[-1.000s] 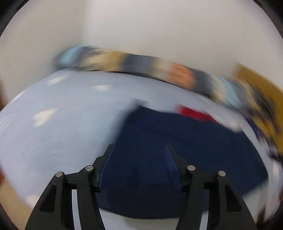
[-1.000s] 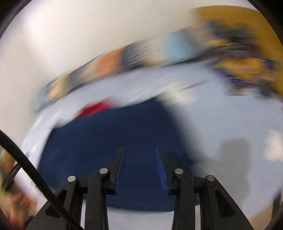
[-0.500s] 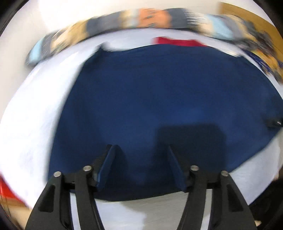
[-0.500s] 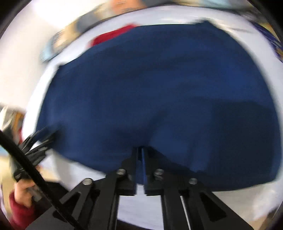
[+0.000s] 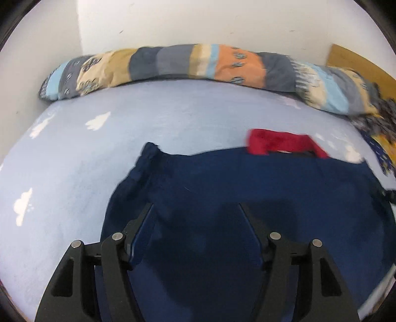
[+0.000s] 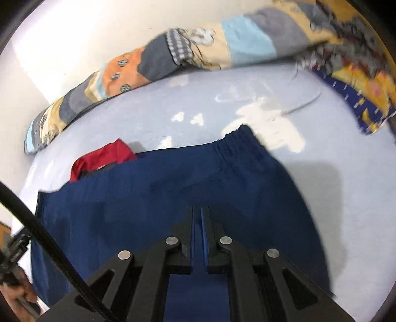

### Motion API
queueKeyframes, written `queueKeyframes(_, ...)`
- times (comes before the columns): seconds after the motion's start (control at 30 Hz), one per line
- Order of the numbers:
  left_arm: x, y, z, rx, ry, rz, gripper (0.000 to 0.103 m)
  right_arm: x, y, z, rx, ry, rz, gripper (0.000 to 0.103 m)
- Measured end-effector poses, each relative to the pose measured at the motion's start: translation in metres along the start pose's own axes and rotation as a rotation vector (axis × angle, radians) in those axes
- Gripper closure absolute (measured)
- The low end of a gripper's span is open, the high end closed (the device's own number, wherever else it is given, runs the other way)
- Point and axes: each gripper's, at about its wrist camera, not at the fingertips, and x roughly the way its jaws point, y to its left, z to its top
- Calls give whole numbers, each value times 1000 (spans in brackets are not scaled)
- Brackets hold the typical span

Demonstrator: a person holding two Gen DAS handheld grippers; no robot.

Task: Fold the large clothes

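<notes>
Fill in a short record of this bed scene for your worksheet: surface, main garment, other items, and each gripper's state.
surface: light blue bed sheet with white cloud prints
main garment: navy blue garment spread flat, gathered waistband at the far edge
other items: red garment partly under the navy one; patchwork bolster along the wall
left gripper: open, over the navy cloth
right gripper: shut; whether it pinches cloth cannot be told

Bed sheet: pale blue, white cloud print. Patchwork bolster lies along the far edge against the white wall. Yellow-and-navy patterned cloth bunched at the bolster's right end. Tan board stands behind that end.
</notes>
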Motion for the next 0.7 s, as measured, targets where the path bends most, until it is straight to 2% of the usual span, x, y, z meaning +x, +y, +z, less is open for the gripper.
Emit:
queueKeyframes(0.1,41,34,-1,-80,104,53,37,13,-22,6,92,47,-25,98)
queueKeyframes(0.13,49,43,0,-107,129,41,38,13,-35,7,140,59,-23,98)
queueKeyframes(0.23,54,58,8,-159,135,-7,38,8,-70,10,312,69,-18,100)
queueKeyframes(0.27,48,59,10,-180,126,-8,38,3,-70,11,312,55,-47,100)
queueKeyframes(0.33,37,55,14,-207,90,-15,38,-5,-52,14,233,19,-108,98)
queueKeyframes(0.37,33,50,15,-209,78,-25,38,-7,-37,15,170,4,-110,98)
queueKeyframes(0.43,28,40,17,-172,71,-38,38,-6,-12,11,122,18,-28,98)
queueKeyframes(0.53,24,25,8,-84,85,-5,38,6,21,-4,68,114,82,98)
queueKeyframes(0.57,25,22,5,-70,97,1,37,11,30,-9,50,142,80,96)
queueKeyframes(0.63,36,23,-9,-48,177,46,35,20,41,-18,7,193,47,94)
queueKeyframes(0.7,41,28,-9,-58,177,58,35,14,51,-24,-66,174,-49,94)
